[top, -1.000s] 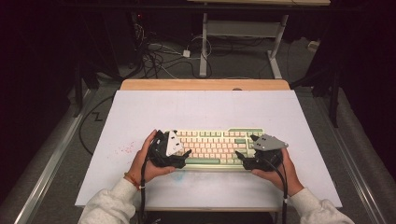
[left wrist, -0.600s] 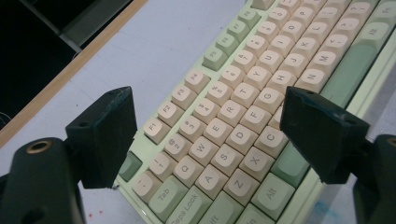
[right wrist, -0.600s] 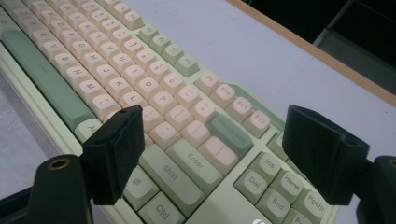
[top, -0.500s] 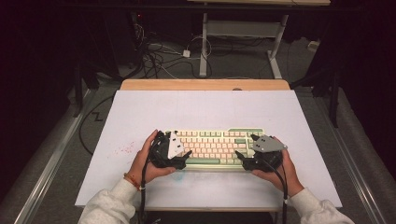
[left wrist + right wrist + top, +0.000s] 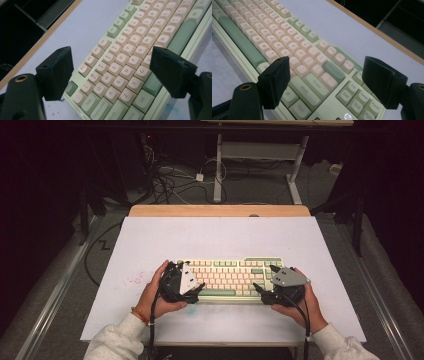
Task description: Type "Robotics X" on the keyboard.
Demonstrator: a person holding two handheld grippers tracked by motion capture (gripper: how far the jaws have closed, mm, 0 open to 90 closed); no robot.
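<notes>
A pale green keyboard (image 5: 230,279) with cream keys lies near the front of the white table (image 5: 220,237). My left gripper (image 5: 192,276) is open at the keyboard's left end, held in a hand. In the left gripper view the keyboard (image 5: 130,50) runs between the wide-apart jaws of the left gripper (image 5: 111,53), over the Tab and Caps Lock corner. My right gripper (image 5: 263,277) is open at the right end. In the right gripper view the right gripper (image 5: 327,61) straddles the keyboard (image 5: 294,45) around Enter and Shift. Neither pair of jaws presses the case.
A wooden strip (image 5: 220,210) borders the table's far edge. Beyond it, cables (image 5: 170,175) lie on the floor beside a white desk frame (image 5: 218,165). Red specks (image 5: 134,280) mark the sheet left of the keyboard. Bare table stretches behind the keyboard.
Both hands have drifted very slightly toward the near edge. The keyboard lies where it was and both pairs of jaws stay open.
</notes>
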